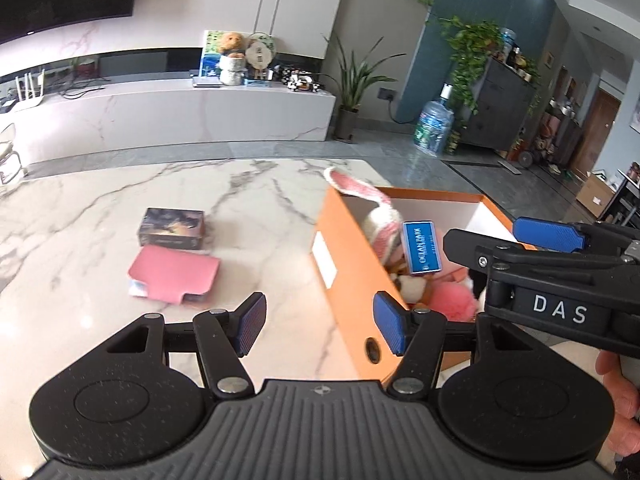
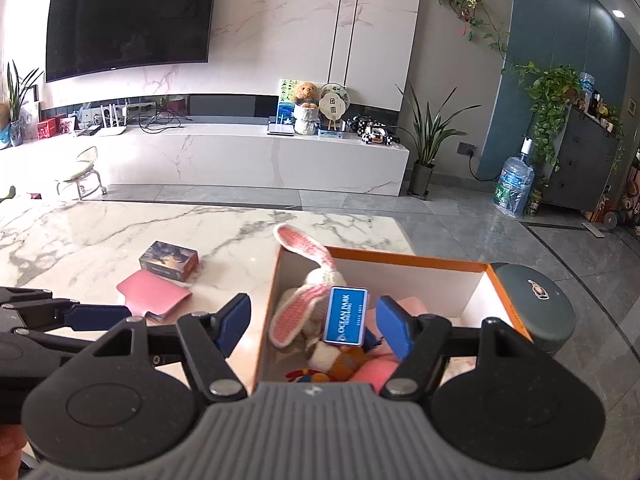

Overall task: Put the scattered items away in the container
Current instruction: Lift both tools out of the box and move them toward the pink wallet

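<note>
Box [image 2: 404, 257], orange cardboard at the marble table's [image 1: 120, 200] right edge, is stuffed with plush toys and a blue card pack [image 2: 346, 315], seemingly just released by the spread right gripper [image 2: 312, 322], while a pink wallet [image 1: 174, 274] and dark carton [image 1: 172, 227] are left beyond the spread, empty left gripper [image 1: 320, 326].

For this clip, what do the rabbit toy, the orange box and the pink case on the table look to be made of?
Rabbit toy: crocheted or knitted yarn, judging by the ribbed stitch texture on its ears. Orange box: most likely rigid cardboard, matte, with thin flat walls and a white inside. Pink case: smooth leather or faux leather with a fold-over flap; which one cannot be told.
</note>
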The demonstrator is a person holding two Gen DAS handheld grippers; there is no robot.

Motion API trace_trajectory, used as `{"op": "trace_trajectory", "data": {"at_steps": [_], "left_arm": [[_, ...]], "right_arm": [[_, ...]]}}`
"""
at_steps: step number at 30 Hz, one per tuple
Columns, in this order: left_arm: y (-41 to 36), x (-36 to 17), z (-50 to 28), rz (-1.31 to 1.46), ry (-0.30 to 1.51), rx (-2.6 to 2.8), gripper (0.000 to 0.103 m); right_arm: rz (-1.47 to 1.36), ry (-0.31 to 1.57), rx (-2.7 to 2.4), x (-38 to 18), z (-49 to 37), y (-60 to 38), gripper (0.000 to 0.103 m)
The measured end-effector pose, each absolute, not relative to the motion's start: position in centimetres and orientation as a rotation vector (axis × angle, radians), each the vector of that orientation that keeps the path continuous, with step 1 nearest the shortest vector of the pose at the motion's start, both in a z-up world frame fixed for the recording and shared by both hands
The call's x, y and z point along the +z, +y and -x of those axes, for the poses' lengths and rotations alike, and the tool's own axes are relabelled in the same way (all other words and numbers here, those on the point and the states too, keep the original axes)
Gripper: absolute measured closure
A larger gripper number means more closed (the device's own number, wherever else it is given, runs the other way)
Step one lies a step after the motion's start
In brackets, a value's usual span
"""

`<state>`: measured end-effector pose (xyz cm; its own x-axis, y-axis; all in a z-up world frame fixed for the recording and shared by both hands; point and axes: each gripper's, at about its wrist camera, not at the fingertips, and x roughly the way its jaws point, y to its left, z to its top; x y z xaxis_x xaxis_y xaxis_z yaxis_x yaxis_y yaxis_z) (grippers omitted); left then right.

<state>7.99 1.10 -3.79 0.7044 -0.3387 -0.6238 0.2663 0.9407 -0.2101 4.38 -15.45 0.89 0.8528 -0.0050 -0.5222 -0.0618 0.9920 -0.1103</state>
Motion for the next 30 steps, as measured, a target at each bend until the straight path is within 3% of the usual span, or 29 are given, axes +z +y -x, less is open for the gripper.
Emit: {"op": "trace_trajectory", "data": {"at_steps": [8,25,30], "left_arm": [[6.1,-5.2,-7.3,0.087,0.732,-0.186,0.033],[10.6,-10.7,-11.0,0.156,0.857,-0.056,0.033],[10.6,-12.0,-12.6,0.121,0.87,-0.023,0.033]], "right_arm": [[0.122,0.565,0.074,-1.5,-5.4,-10.2,0.025],[0.189,0.669,0.174,-7.5,-9.9,-5.4,0.025],[0.183,0.698,0.169,-9.7,-12.7,-4.8,0.03]]}}
